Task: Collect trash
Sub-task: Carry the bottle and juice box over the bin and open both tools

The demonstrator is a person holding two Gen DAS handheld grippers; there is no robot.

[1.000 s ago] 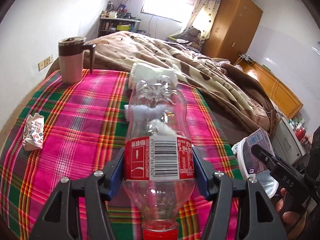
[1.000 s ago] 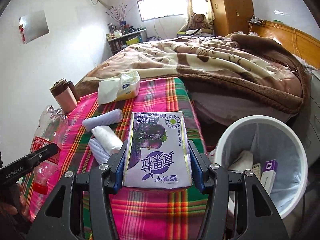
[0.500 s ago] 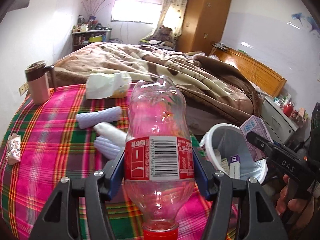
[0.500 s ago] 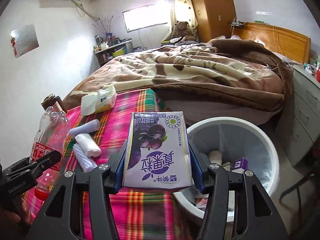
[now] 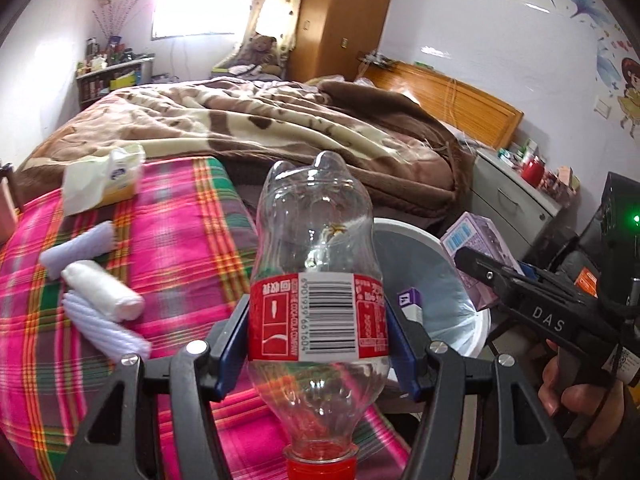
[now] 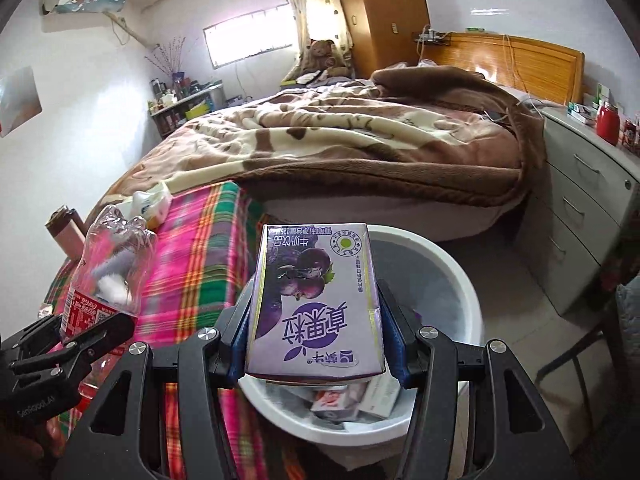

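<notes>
— What is held by the left tongs [image 5: 318,344]?
— An empty plastic bottle [image 5: 318,280] is clamped, above the counter's [image 5: 176,216] right edge.
— And the right tongs [image 6: 316,344]?
— A purple carton [image 6: 316,300] is gripped over the white bin [image 6: 460,280].
</notes>
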